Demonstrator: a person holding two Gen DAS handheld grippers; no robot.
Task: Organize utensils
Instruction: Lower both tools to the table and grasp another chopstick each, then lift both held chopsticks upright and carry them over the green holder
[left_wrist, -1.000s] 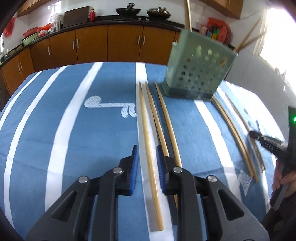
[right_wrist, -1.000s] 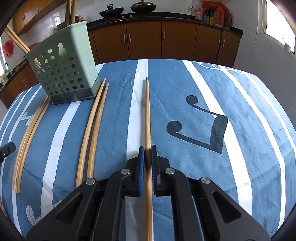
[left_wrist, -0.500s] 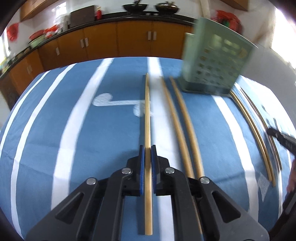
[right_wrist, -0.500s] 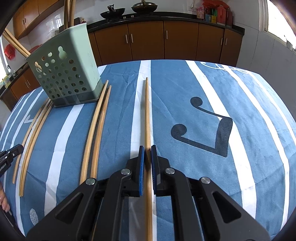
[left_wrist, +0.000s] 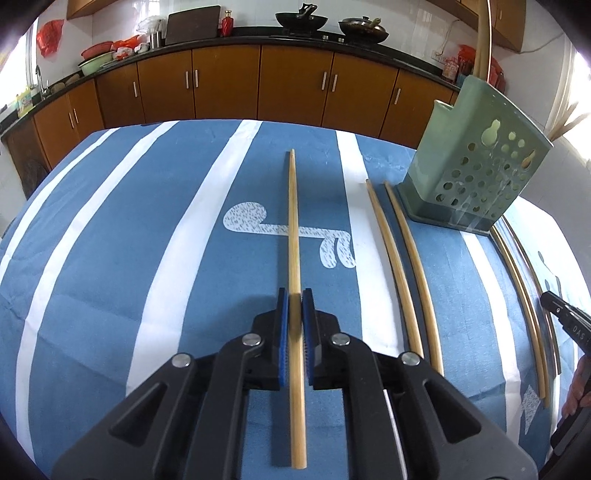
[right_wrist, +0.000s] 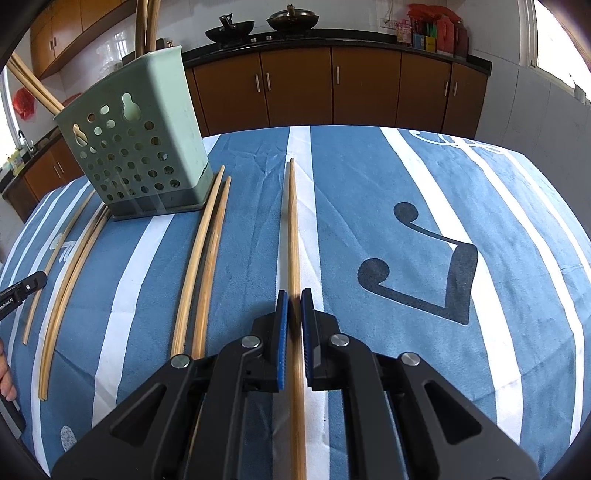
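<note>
L gripper (left_wrist: 294, 314) now clamps chopstick (left_wrist: 293, 229); blue-striped cloth (left_wrist: 147, 240); wood cabinets (left_wrist: 225, 88) behind.

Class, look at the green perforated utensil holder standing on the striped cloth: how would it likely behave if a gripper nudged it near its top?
The green holder is tall on a narrow base, so it could tip. Its thin, hole-riddled walls suggest light plastic, easily shoved. The chopsticks in it lean out to one side, probably adding to that.

Smooth bamboo chopsticks (left_wrist: 384, 236), matt blue-white cloth (left_wrist: 110, 258), perforated green plastic holder (left_wrist: 476, 177) w/ slight sheen, glossy wood cabinets (left_wrist: 225, 88)
</note>
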